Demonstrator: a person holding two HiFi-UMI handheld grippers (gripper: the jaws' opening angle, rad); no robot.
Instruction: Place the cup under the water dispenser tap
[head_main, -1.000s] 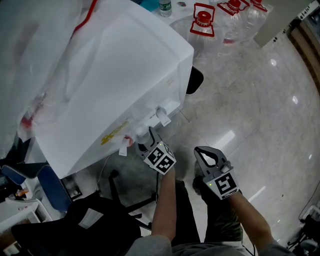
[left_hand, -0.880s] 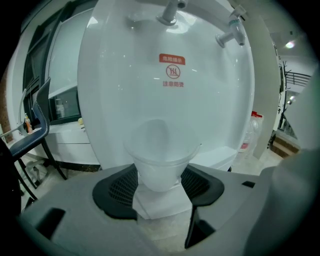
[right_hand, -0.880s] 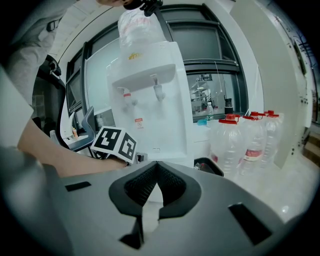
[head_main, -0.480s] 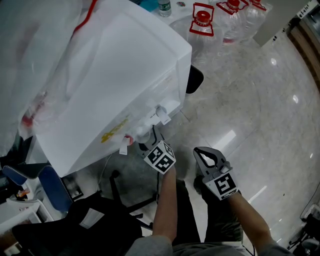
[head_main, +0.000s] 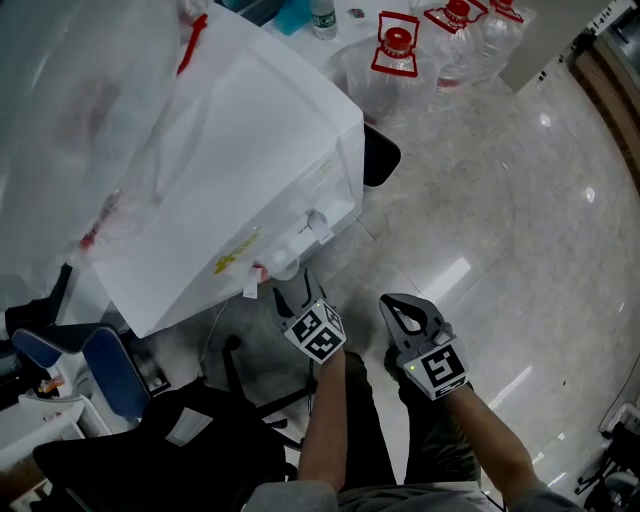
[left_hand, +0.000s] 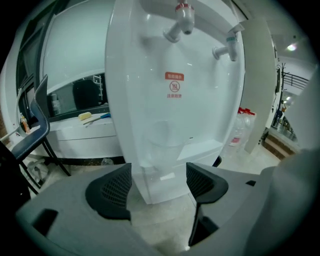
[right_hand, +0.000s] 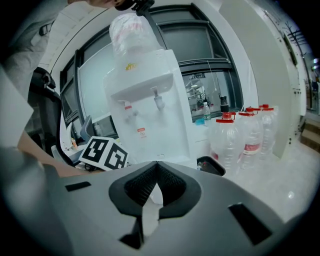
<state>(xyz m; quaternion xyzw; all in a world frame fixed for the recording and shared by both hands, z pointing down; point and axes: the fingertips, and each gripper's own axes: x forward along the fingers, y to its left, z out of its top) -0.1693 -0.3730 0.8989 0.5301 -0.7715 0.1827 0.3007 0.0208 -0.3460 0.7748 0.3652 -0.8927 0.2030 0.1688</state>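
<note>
**A:** Cup (left_hand: 162, 134) first. Where does it sit from the left gripper (left_hand: 157, 185)?

**B:** Ahead of it and apart. The left gripper's jaws have just been opening and now stand wide. Nothing is between the pads (left_hand: 111, 190). The translucent cup shows beyond the gap, a little above it, and nothing touches it.

**A:** What is it standing on?

**B:** It stands upright on the drip ledge (left_hand: 205, 149) in the recess of the white water dispenser (left_hand: 150, 90). That puts it roughly below the red-capped tap (left_hand: 181, 15). The blue-capped tap (left_hand: 227, 46) is off to the right in the left gripper view.

**A:** And the right gripper (right_hand: 156, 169)?

**B:** Its jaws are together, tip to tip, and they hold nothing. In the head view it hangs beside the left gripper over the glossy pale floor (head_main: 500, 230), and it is the farther of the two from the dispenser.

**A:** What lies further out?

**B:** In the right gripper view, large water bottles (right_hand: 227, 137) with red caps stand to the right of the dispenser. A black bin (right_hand: 210, 165) sits low between them and the dispenser.
</note>
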